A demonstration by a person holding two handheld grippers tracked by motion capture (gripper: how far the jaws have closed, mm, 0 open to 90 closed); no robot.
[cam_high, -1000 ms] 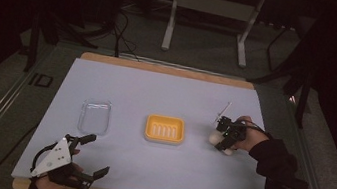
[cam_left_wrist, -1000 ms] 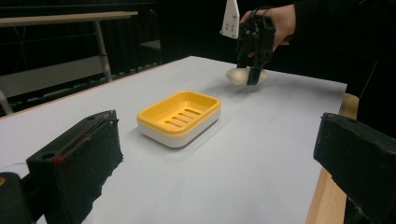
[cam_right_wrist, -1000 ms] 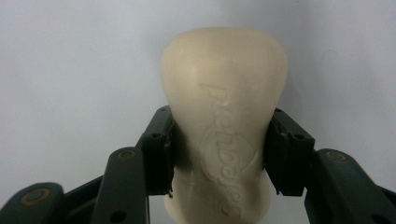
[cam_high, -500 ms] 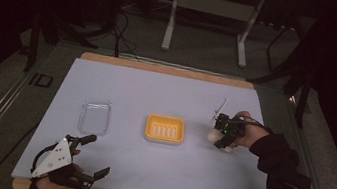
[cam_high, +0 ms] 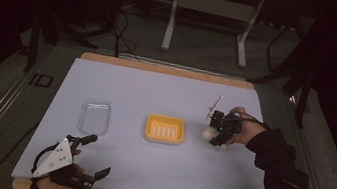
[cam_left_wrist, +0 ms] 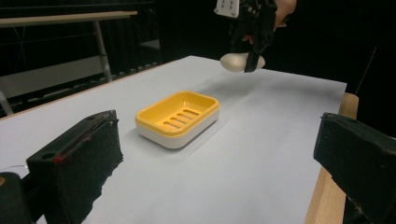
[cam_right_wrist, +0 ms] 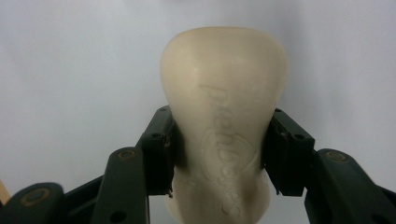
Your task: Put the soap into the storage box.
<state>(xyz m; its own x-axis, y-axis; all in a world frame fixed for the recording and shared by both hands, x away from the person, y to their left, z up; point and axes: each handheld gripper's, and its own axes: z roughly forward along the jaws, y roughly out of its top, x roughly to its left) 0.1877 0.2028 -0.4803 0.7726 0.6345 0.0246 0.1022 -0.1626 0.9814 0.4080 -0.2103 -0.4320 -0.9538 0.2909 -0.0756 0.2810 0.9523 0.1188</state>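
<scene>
A cream bar of soap (cam_right_wrist: 224,121) with embossed lettering is clamped between the jaws of my right gripper (cam_right_wrist: 219,154), which is shut on it. In the high view the right gripper (cam_high: 216,134) holds the soap (cam_high: 209,132) above the table, just right of a yellow soap dish (cam_high: 165,129). The left gripper view has the dish (cam_left_wrist: 177,117) at its centre, with the soap (cam_left_wrist: 239,62) hanging beyond it. My left gripper (cam_high: 91,156) rests at the table's near left corner, jaws wide apart and nothing between them.
A clear plastic lid or tray (cam_high: 94,116) lies left of the dish. The pale blue mat (cam_high: 156,93) covers the wooden table, whose edge (cam_left_wrist: 327,186) runs close to the left gripper. A metal stand (cam_high: 209,9) is on the floor beyond the table.
My right gripper has lifted the soap off the table and carried it slightly left, toward the dish. The left gripper has stayed in place.
</scene>
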